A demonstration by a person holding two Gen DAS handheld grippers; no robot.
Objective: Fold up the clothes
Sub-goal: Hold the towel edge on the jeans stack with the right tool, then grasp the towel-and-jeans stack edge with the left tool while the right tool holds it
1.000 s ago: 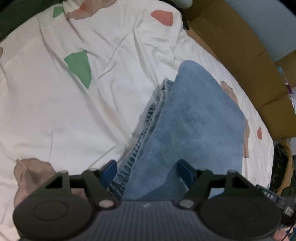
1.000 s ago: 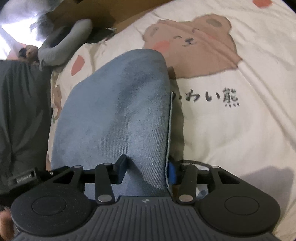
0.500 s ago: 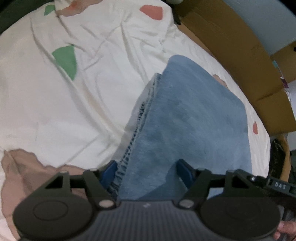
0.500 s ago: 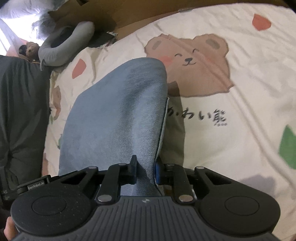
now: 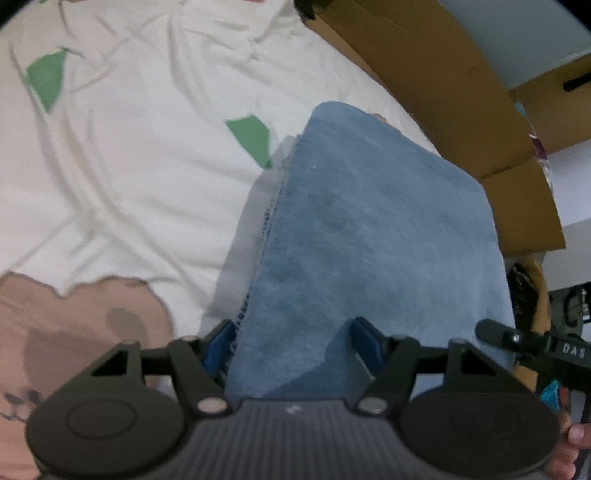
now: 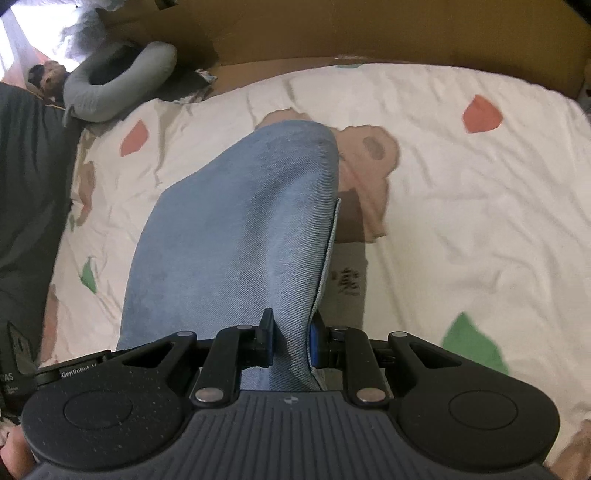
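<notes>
Folded blue jeans (image 5: 369, 240) hang over a cream bed sheet (image 5: 147, 147) printed with bears and coloured patches. My left gripper (image 5: 293, 341) holds a wide bunch of the denim, with the frayed hem against its left pad. In the right wrist view the jeans (image 6: 240, 221) run from the gripper out over the sheet (image 6: 461, 203). There my right gripper (image 6: 291, 336) is shut narrowly on the side seam of the denim. The cloth under both grippers is hidden.
Brown cardboard (image 5: 424, 74) walls the far side of the bed (image 6: 369, 29). A grey neck pillow (image 6: 122, 85) lies at the far left corner, beside dark fabric (image 6: 22, 166). The right gripper's body (image 5: 535, 347) shows at the right edge of the left view.
The right gripper's jaws closed onto the jeans' edge, then rose, so more of the bed shows. The left gripper slid sideways across the sheet with the denim still between its fingers.
</notes>
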